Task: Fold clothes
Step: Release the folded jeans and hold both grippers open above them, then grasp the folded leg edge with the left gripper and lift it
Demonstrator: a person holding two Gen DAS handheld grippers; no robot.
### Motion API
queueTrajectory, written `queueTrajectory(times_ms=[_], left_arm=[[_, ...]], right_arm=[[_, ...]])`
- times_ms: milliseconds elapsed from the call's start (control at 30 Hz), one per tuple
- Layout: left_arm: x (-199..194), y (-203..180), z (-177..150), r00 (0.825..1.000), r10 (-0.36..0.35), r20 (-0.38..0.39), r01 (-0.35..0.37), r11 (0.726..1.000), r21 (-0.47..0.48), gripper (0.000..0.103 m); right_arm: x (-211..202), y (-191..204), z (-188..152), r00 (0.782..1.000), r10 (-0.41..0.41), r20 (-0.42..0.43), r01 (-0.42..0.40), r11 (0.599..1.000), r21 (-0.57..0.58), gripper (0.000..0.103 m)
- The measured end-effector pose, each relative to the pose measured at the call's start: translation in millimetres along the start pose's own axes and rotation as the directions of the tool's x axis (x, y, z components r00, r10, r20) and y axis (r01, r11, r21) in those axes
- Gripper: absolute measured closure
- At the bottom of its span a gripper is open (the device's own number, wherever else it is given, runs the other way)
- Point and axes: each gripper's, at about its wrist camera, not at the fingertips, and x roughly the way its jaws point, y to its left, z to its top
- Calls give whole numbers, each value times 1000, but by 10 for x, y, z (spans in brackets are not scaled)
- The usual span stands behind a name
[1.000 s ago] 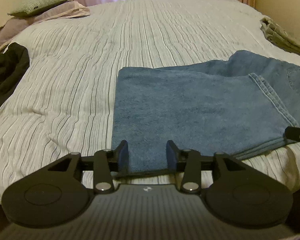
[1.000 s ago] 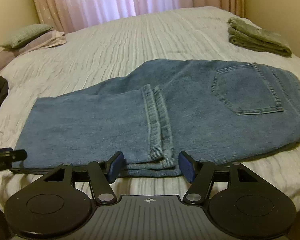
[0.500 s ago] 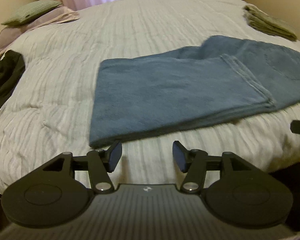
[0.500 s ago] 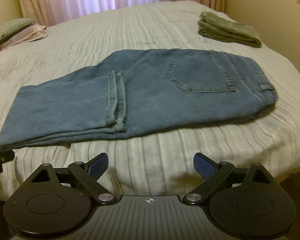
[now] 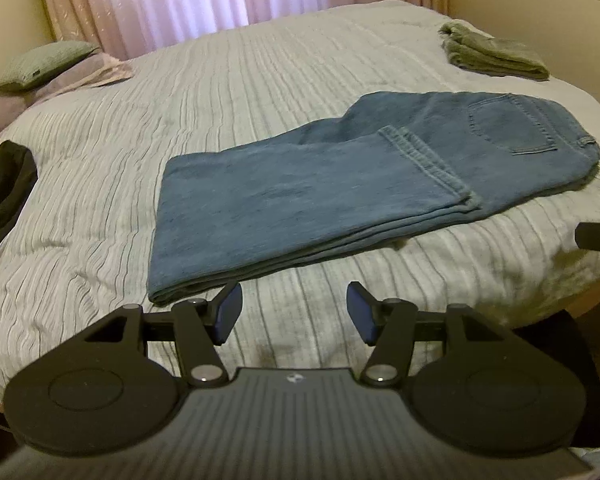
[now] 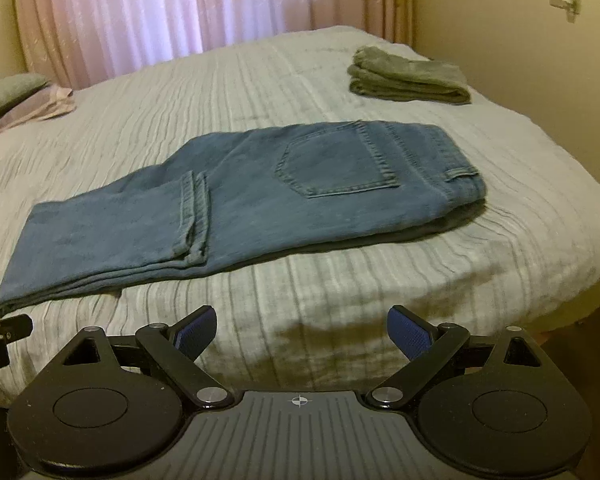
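Blue jeans (image 5: pixel 340 184) (image 6: pixel 260 196) lie flat on the striped bedspread, legs doubled back so the hems rest near the back pocket. My left gripper (image 5: pixel 292 312) hovers over the bed's near edge, just short of the jeans' folded end; its jaws are opening and nothing is between them. My right gripper (image 6: pixel 300 332) stands wide open and empty, a short way back from the jeans' near side. Each gripper shows at the edge of the other's view.
A folded grey-green garment (image 6: pixel 408 78) (image 5: pixel 496 56) sits at the far right of the bed (image 6: pixel 340 320). Dark clothing (image 5: pixel 4 188) lies at the left edge, and pillows (image 5: pixel 40 64) at the far left. Curtains hang behind. The bed's edge drops away on the right.
Both grippers let go of the jeans' near edge, opened and drew back from the bed. The jeans stay folded on the bedspread.
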Motion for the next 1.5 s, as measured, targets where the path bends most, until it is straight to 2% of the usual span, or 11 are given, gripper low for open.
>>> queueTrajectory(times_ms=[467,733,933,1100,1200,1300,1400,1500], left_arm=[[-88,17,-51,1000,13,9,-13,1000,-9,48],[-7,84,-80,1000,7,-17,-7,1000,-25,47],[96,276,-126,999,-10,-34,8,997,-74,46],[158,555,-118,1000,-11,-6,10,991,-136,56],[254,833,-120,999,-45,-11,41,969,-242,57],[352,1116,-127,997,-80,-13,71,934,-350,56],[503,1435,-176,992,-128,-19,102,863,-495,52],[638,1673,-216,988,-153,1,124,793,-597,51]], right_arm=[[-86,30,8,999,39,32,-39,999,-5,8],[-4,52,28,998,52,18,-51,999,-8,8],[155,53,40,999,43,-7,-43,999,1,8],[292,57,35,998,58,14,-58,998,16,9],[350,97,72,994,94,46,-94,996,-4,9],[407,177,108,990,122,70,-119,991,-54,9],[500,273,128,989,126,77,-117,987,-114,9],[603,313,146,991,116,62,-108,986,-126,9]])
